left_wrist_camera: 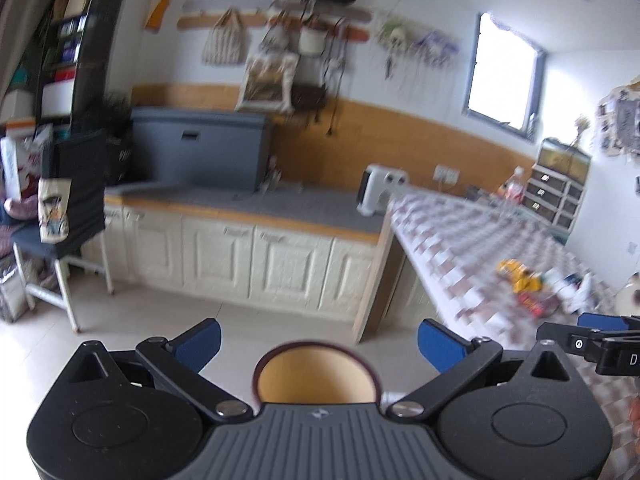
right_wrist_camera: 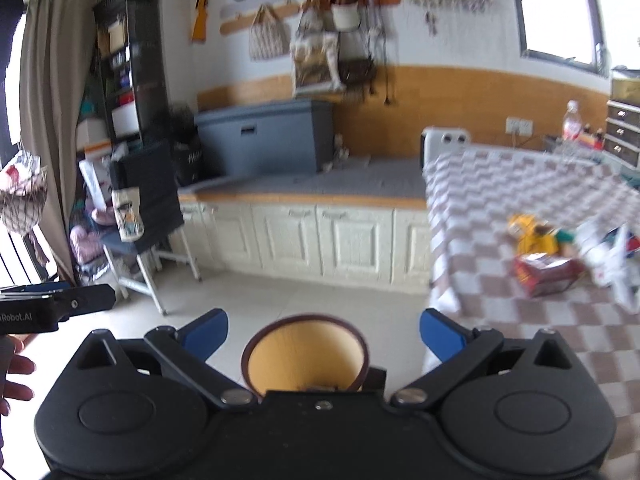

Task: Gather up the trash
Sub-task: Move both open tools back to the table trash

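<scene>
Trash lies on the checkered table (right_wrist_camera: 500, 184): a yellow wrapper (right_wrist_camera: 532, 236), a red box (right_wrist_camera: 546, 274) and white crumpled packaging (right_wrist_camera: 612, 258). The same pile shows in the left wrist view, with the yellow wrapper (left_wrist_camera: 520, 274) and the white packaging (left_wrist_camera: 576, 286) on the table (left_wrist_camera: 460, 232). A round bin with a yellow inside and a dark rim (right_wrist_camera: 306, 354) stands on the floor just below both grippers, also in the left wrist view (left_wrist_camera: 316, 372). My left gripper (left_wrist_camera: 319, 346) is open and empty. My right gripper (right_wrist_camera: 324, 334) is open and empty. Both hang off the table's left edge.
A low cream cabinet with a grey top (right_wrist_camera: 304, 216) runs along the far wall, with a grey chest (right_wrist_camera: 264, 136) and a white appliance (right_wrist_camera: 444, 140) on it. A folding stool (right_wrist_camera: 140, 248) and dark shelves (right_wrist_camera: 128, 56) stand at the left. The floor is tiled.
</scene>
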Demonstrator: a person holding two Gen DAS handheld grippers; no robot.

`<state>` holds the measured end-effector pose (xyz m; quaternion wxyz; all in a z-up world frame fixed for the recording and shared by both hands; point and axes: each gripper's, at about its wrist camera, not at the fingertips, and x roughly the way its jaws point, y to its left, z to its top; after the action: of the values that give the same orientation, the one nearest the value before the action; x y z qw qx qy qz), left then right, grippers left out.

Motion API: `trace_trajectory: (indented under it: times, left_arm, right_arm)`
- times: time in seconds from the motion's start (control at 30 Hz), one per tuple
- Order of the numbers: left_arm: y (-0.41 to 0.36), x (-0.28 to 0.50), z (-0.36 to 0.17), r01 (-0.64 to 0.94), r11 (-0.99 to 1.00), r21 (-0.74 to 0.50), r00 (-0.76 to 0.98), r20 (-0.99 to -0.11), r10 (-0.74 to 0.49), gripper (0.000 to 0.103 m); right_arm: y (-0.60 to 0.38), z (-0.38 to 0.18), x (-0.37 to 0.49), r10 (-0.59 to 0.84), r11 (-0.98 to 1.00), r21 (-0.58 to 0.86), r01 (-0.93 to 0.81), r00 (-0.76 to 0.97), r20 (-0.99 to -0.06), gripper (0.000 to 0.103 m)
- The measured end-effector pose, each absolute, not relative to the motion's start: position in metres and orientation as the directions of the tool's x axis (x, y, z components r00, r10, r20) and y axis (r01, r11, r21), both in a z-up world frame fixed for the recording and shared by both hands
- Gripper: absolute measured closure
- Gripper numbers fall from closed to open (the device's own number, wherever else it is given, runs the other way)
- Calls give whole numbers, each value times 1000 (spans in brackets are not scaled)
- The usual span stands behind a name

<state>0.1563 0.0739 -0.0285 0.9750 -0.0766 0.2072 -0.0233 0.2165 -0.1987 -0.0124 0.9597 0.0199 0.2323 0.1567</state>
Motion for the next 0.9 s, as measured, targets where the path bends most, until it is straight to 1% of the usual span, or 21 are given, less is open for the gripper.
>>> trace_trajectory:
  times: [0.13,0.3,0.5,0.6,0.73,0.9]
  left_arm:
    - [53,142,-15,39,986,-163,937,-336,-92,0]
    - [24,131,-7,96,982,-164,951,-278,-139,0]
    - [-20,125,-1,176,970,-168,955,-208,-210,0]
    - [-48,129,0,225,961,-159,946,-200,-254,0]
    - [-86,140,-4,251,959,-129,933,-231,-276,0]
    - [-125,154,-14,281,954,-100,920,-255,-298,0]
  right_arm:
    - [-227,4,197,289,957,107,-268,883,-371,0]
    - [-268,19,173,247,968,108,-226,928,-279,0]
    - [-320,22,151,180,981,104,-161,963,-201,0]
    - [-344,21,146,140,988,93,-124,972,-188,0]
    - [-376,17,147,90,994,71,-78,978,-190,0]
    - [-413,7,162,82,996,54,-72,970,-229,0]
